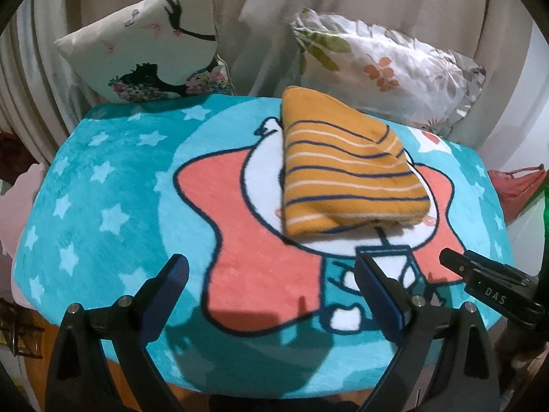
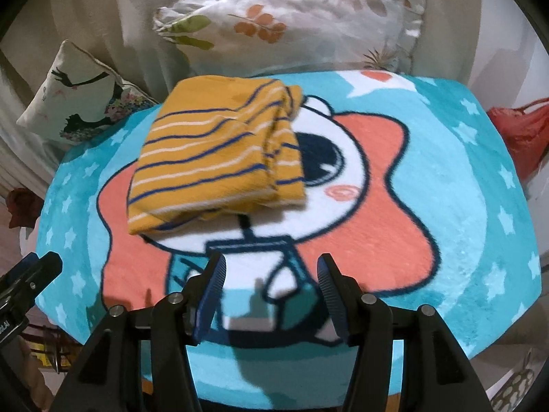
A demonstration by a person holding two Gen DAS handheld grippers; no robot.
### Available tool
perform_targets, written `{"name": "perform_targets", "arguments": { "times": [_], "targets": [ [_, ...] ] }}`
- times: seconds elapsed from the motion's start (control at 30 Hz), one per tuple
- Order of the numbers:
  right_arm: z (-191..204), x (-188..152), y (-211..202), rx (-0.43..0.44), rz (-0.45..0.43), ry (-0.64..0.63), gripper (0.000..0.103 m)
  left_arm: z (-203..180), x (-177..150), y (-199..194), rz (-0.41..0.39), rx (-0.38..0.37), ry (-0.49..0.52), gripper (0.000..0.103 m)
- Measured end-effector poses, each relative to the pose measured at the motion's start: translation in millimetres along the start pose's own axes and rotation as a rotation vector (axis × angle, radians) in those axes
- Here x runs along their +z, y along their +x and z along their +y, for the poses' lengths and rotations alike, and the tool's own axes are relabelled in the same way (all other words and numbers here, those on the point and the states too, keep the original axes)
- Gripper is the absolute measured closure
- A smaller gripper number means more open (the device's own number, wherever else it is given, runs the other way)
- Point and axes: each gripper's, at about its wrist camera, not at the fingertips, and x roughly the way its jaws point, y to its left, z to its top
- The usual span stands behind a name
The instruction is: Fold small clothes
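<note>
Fingers (image 2: 219, 274) apart before folded mustard striped garment (image 2: 216, 158).

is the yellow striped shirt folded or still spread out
Folded. The yellow striped garment lies as a compact stack on the blue cartoon blanket, with doubled layers showing at its near edge; neither gripper touches it.

We cannot see the cartoon face on the blue blanket (image 1: 113, 185) whole, because the folded yellow striped shirt (image 1: 346, 171) lies on top of it. A red thing (image 2: 521, 134) at the right edge is cut off, so we cannot tell what it is. The floral pillow (image 2: 308, 17) looks blurry. The right gripper (image 1: 487, 281) shows only partly at the left camera's edge.
</note>
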Motion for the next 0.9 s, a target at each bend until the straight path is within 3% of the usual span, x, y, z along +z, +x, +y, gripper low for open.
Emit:
{"name": "perform_targets", "arguments": {
  "times": [0.4,0.9],
  "targets": [
    [-37,-9,-3,0.013,0.010,0.009,0.043,-39,-16,-2,0.007,0.018,0.023,0.006],
    [-19,-12,16,0.037,0.059,-0.057,0.042,-20,-28,6,0.053,0.019,-0.063,0.006]
  ]
}}
